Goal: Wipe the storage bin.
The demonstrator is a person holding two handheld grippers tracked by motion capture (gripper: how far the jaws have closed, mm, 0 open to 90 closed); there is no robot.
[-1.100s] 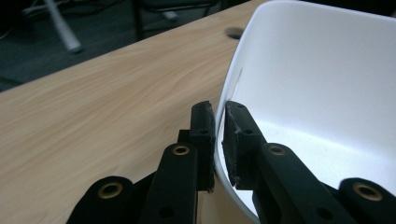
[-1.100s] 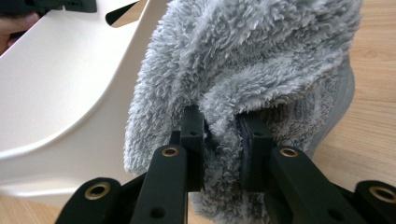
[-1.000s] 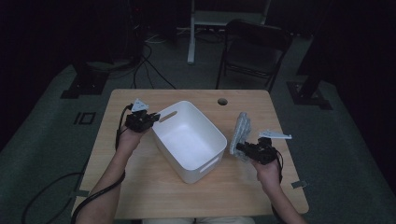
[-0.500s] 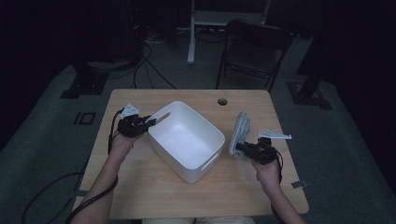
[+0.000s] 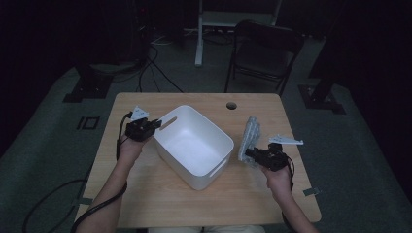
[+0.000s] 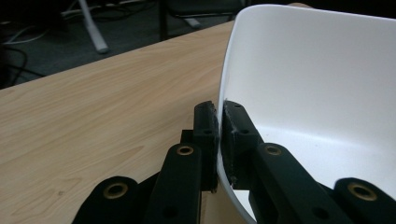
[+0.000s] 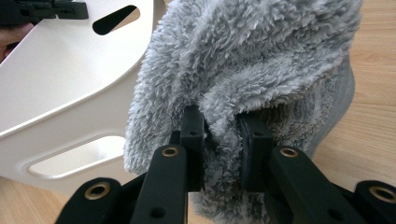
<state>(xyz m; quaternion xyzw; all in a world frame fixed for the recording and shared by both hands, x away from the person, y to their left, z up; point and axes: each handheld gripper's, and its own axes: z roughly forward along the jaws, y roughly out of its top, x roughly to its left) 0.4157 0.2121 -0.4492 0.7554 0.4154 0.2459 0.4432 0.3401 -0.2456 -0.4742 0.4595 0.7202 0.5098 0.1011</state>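
A white plastic bin (image 5: 209,177) with slot handles stands slantwise in the middle of the wooden table (image 5: 145,204). My left gripper (image 5: 156,124) is at its far-left corner. In the left gripper view my left gripper (image 6: 219,116) is shut on the bin's thin wall (image 6: 303,70); its jaws have just been closing with that wall between them. Right of the bin, a grey fluffy cloth (image 5: 251,132) stands on edge. My right gripper (image 5: 250,154) holds its near end. In the right gripper view my right gripper (image 7: 219,126) is shut on the cloth (image 7: 247,51), with the bin (image 7: 60,70) to its left.
The tabletop has a round hole (image 5: 231,105) near its far edge. A dark chair (image 5: 265,48) stands behind the table, and cables lie on the floor at the left. Bare wood lies in front of the bin and along the left side.
The bin's left corner sits a touch further left than a second ago, and the left gripper has resettled on the rim. The right gripper and the cloth have kept still.
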